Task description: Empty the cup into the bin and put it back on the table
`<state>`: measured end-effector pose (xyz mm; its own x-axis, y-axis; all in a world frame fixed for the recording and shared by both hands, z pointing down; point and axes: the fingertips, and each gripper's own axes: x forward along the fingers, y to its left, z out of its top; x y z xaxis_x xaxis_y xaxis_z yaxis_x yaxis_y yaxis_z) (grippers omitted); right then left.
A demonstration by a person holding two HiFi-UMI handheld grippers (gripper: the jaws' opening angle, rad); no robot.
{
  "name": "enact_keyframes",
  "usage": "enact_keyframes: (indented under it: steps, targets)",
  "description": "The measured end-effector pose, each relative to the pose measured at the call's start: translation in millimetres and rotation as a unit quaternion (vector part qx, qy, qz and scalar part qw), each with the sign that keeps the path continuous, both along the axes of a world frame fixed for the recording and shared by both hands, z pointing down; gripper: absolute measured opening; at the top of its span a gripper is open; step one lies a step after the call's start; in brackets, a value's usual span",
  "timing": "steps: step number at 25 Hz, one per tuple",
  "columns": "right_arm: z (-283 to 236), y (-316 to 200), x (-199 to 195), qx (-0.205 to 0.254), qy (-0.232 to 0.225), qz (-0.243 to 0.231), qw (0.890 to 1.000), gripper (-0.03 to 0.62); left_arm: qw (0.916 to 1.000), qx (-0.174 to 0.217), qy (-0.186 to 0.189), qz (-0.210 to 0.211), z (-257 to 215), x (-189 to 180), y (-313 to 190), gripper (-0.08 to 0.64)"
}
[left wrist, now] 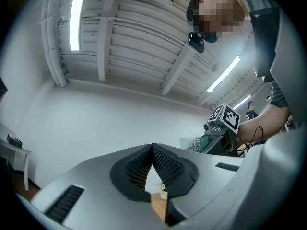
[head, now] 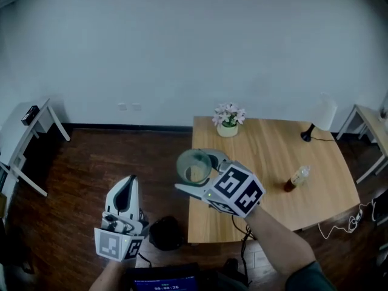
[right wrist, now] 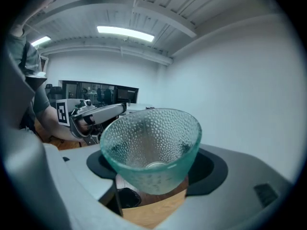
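Observation:
A pale green dimpled glass cup (head: 193, 165) hangs over the left edge of the wooden table (head: 273, 156), mouth up and a little tilted. My right gripper (head: 197, 176) is shut on it, one jaw on each side. In the right gripper view the cup (right wrist: 151, 147) fills the middle and I see nothing inside it. Below it shows the black bin (right wrist: 125, 198). That bin (head: 165, 232) stands on the floor by the table's near left corner. My left gripper (head: 125, 190) is held left of the bin, its pads (left wrist: 163, 164) meeting at the tips with nothing between them.
On the table stand a small flower pot (head: 228, 121), a black-footed lamp (head: 318, 117) and a bottle (head: 297, 177) lying on its side. A white desk (head: 30, 132) stands at the left wall, another white table (head: 370, 123) at the right. A white cable (head: 342, 223) lies on the dark wood floor.

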<state>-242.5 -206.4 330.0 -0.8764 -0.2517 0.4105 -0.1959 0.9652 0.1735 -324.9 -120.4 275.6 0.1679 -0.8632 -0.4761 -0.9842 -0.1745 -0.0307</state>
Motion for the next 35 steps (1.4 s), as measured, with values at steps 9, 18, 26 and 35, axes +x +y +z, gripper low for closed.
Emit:
enact_keyframes:
  steps: [9,18,26,35]
  targets:
    - [-3.7,-27.0,127.4,-0.002,0.005,0.019,1.000,0.393,0.9998,-0.003,-0.007,0.015,-2.0,123.3,-41.0,-0.008]
    - [-12.0,-46.8,234.4,0.001,-0.008,0.037,0.999,0.393,0.9995,0.001,-0.013,0.027,-5.4,224.3,-65.0,-0.008]
    - [-14.9,-54.5,292.7,-0.001,-0.019,0.045,0.999,0.393,0.9992,-0.003,-0.022,0.033,-6.3,283.6,-74.6,-0.008]
    - [-3.1,-62.9,323.7,-0.025,-0.027,0.062,0.997,0.393,0.9976,-0.036,-0.021,0.055,1.8,323.9,-91.8,-0.008]
